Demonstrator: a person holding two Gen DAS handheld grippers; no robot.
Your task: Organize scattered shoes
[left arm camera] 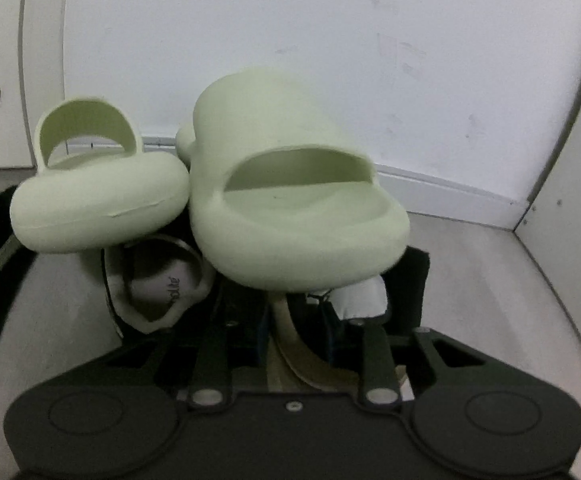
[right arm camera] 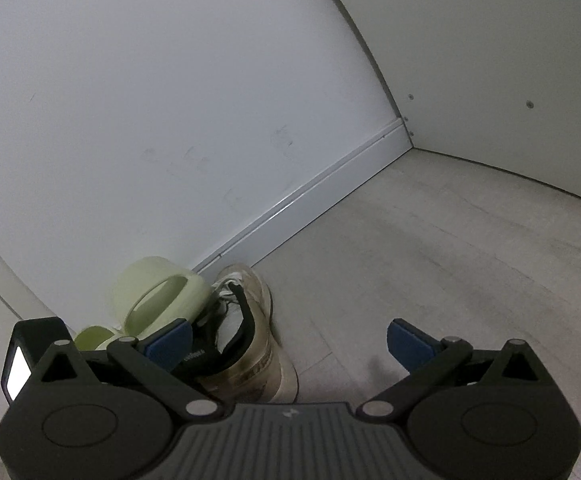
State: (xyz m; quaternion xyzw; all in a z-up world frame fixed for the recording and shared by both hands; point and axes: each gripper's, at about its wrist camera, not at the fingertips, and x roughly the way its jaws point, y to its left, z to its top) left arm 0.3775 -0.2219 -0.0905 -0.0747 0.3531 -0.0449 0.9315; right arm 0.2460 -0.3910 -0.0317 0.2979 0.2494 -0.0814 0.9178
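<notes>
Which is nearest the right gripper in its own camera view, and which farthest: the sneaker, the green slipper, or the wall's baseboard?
1. Sneaker: just ahead of the right gripper, beside its left finger.
2. Green slipper: behind the sneaker, further left.
3. Baseboard: farthest, along the foot of the wall.

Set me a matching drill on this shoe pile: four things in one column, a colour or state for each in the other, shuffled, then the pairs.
Things:
1. right gripper
2. slide
3. finger pads
4. sneaker

Colour or state:
A. pale green
B. tan sole
C. blue
D. open, holding nothing

Pairs: 1-D, 2-A, 3-C, 4-B
</notes>
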